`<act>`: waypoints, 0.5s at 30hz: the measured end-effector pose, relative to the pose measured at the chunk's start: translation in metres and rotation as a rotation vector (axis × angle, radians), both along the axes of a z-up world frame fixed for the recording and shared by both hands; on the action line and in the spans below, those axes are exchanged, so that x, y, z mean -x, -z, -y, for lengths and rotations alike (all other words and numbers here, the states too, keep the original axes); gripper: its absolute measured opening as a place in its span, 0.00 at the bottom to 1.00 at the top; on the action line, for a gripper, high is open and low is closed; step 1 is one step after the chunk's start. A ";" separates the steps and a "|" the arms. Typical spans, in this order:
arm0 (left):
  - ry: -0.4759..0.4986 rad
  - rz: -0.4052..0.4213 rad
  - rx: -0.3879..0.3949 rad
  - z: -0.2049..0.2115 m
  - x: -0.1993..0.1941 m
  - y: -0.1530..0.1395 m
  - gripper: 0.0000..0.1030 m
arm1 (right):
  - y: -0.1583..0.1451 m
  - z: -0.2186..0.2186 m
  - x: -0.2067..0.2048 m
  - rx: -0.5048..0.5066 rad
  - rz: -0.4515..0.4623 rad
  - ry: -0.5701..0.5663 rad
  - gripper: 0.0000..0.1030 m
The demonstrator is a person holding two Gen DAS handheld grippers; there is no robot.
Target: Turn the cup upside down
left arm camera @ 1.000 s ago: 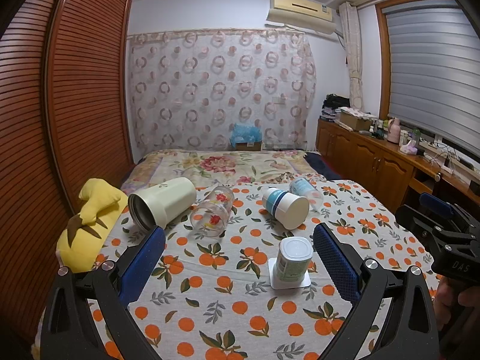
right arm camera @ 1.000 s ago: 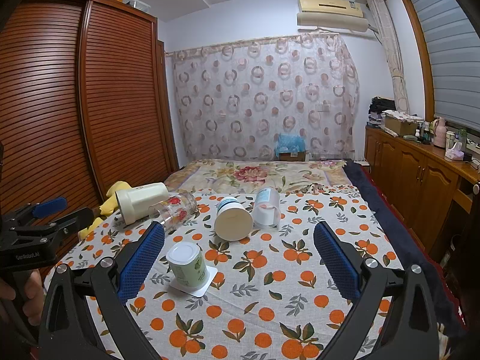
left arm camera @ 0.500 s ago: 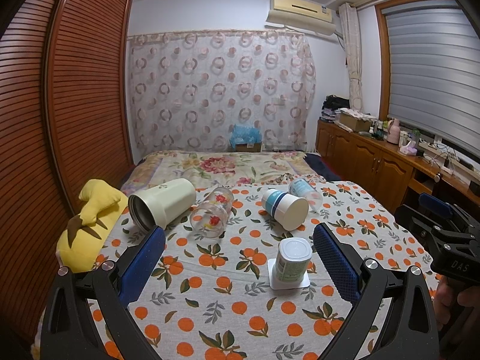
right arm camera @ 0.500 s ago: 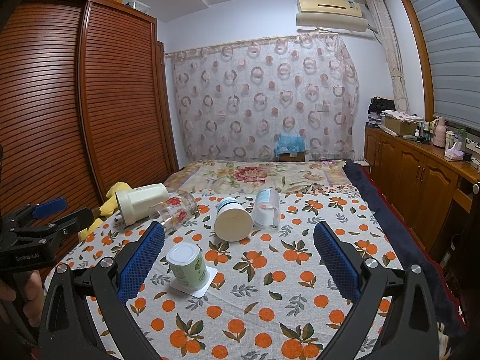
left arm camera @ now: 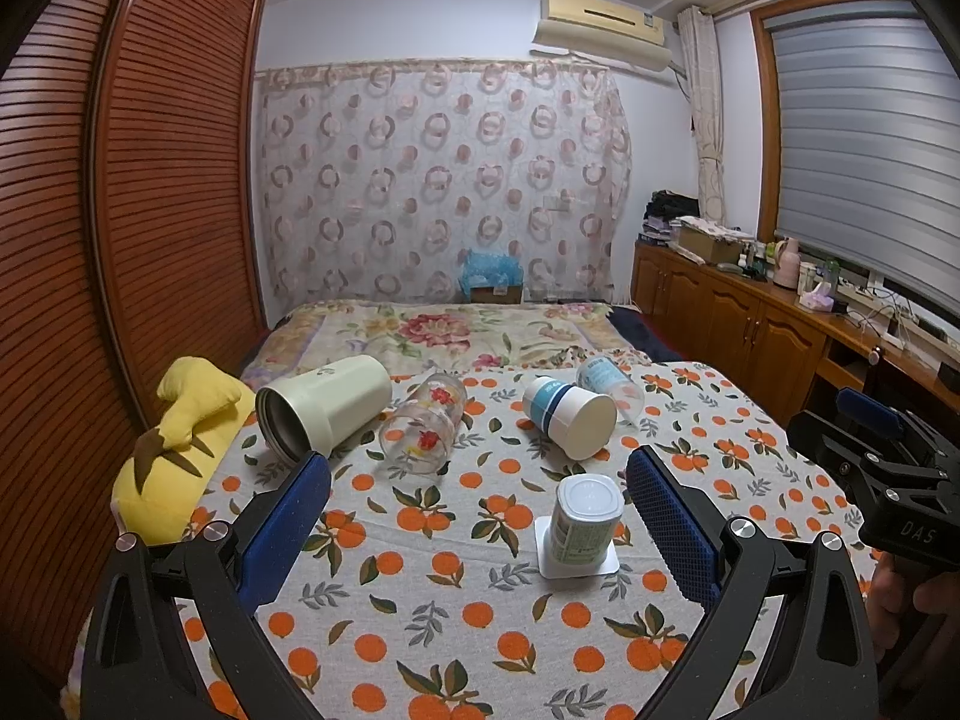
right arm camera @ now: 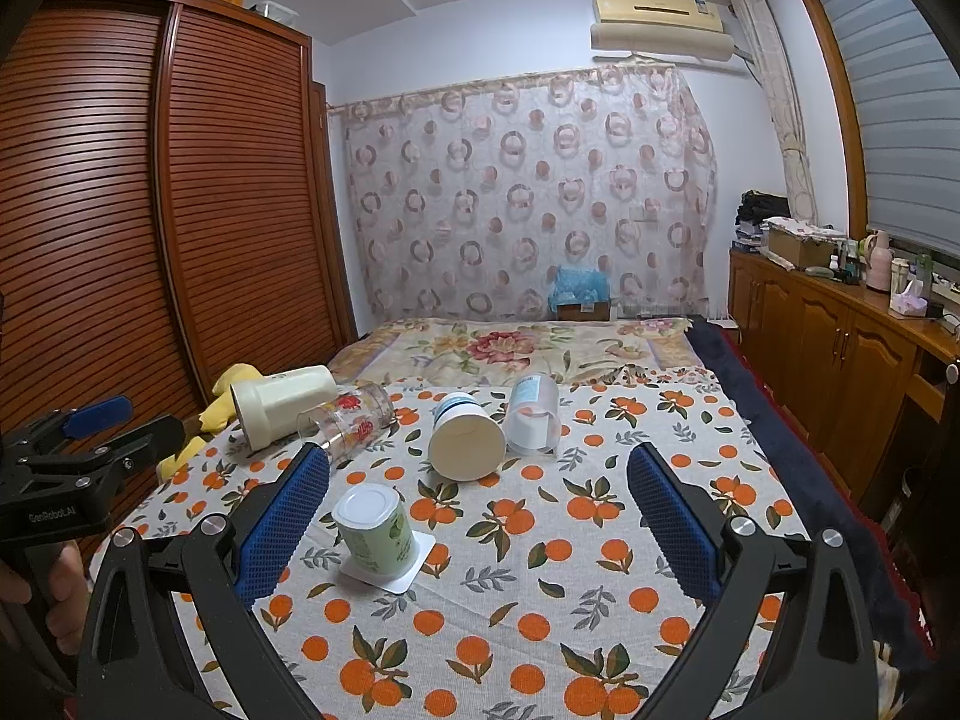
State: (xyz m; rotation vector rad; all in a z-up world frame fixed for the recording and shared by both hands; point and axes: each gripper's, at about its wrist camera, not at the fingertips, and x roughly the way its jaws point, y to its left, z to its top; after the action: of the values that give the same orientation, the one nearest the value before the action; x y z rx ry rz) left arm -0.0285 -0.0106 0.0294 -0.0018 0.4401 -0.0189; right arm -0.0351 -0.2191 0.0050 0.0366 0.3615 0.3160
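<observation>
A small green-and-white plastic cup [left arm camera: 585,519] stands upside down on its square white rim on the orange-print cloth; it also shows in the right wrist view [right arm camera: 375,531]. Behind it several cups lie on their sides: a cream tumbler [left arm camera: 324,405], a clear glass with red flowers [left arm camera: 426,426], a white cup with blue bands [left arm camera: 567,423] and a clear cup with a blue label [left arm camera: 609,381]. My left gripper [left arm camera: 480,516] is open and empty, held above the cloth. My right gripper [right arm camera: 480,516] is open and empty, with the small cup near its left finger.
A yellow plush toy [left arm camera: 174,450] lies at the cloth's left edge by the wooden wardrobe [left arm camera: 120,210]. A wooden cabinet [left arm camera: 750,324] with clutter runs along the right wall. The right gripper's body shows in the left wrist view [left arm camera: 888,480].
</observation>
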 end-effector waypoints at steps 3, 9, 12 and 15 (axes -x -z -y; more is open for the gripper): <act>0.001 0.000 0.000 0.000 0.000 0.000 0.92 | 0.001 0.000 -0.001 0.000 -0.001 0.001 0.97; 0.000 0.001 -0.001 0.000 0.000 0.000 0.92 | 0.000 0.000 -0.001 0.000 -0.001 0.001 0.97; 0.000 0.001 -0.001 0.000 0.000 0.000 0.92 | 0.000 0.000 -0.001 -0.001 -0.001 0.001 0.97; 0.000 0.001 -0.001 0.000 0.000 0.001 0.92 | 0.000 0.000 -0.001 -0.001 -0.001 0.002 0.97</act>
State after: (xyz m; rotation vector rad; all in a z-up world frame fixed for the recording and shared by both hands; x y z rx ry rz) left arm -0.0286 -0.0104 0.0288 -0.0005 0.4393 -0.0185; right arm -0.0346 -0.2192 0.0053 0.0377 0.3620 0.3140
